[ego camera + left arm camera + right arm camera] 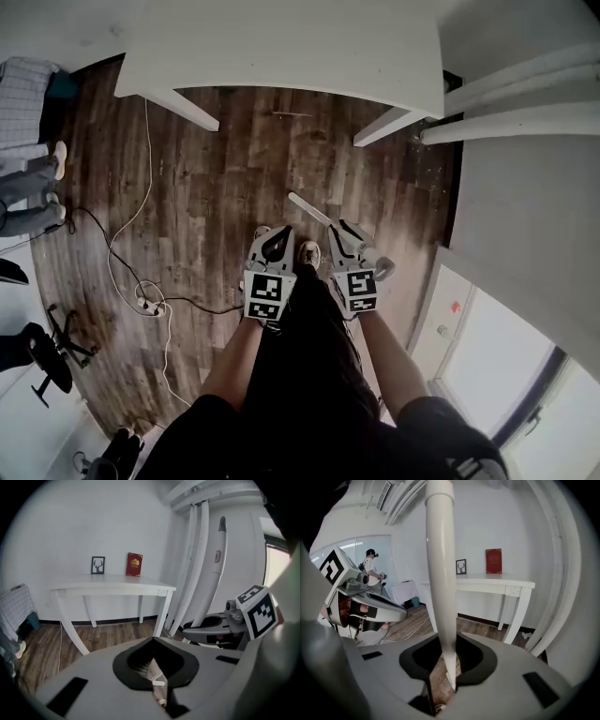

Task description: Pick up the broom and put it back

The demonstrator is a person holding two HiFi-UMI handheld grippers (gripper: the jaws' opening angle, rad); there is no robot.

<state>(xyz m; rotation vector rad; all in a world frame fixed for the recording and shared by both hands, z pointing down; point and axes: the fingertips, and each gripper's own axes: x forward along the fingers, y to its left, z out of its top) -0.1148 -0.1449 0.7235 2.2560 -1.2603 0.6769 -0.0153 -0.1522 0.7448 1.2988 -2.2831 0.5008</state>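
Note:
Only the white handle of the broom (307, 208) shows; its head is out of sight. My right gripper (339, 231) is shut on the handle, which points up and to the left over the wooden floor. In the right gripper view the handle (440, 573) rises steeply from between the dark pads of that gripper (447, 660). From the left gripper view the handle (219, 573) stands upright at the right, above the right gripper (211, 630). My left gripper (272, 234) hangs beside it at about the same height, jaws together on nothing (154, 660).
A white table (281, 47) stands ahead against the wall, with a small picture frame (98, 565) and a red book (134, 564) on it. White pipes (525, 103) lean at the right. Cables and a power strip (145, 302) lie at the left, near a person (28, 187).

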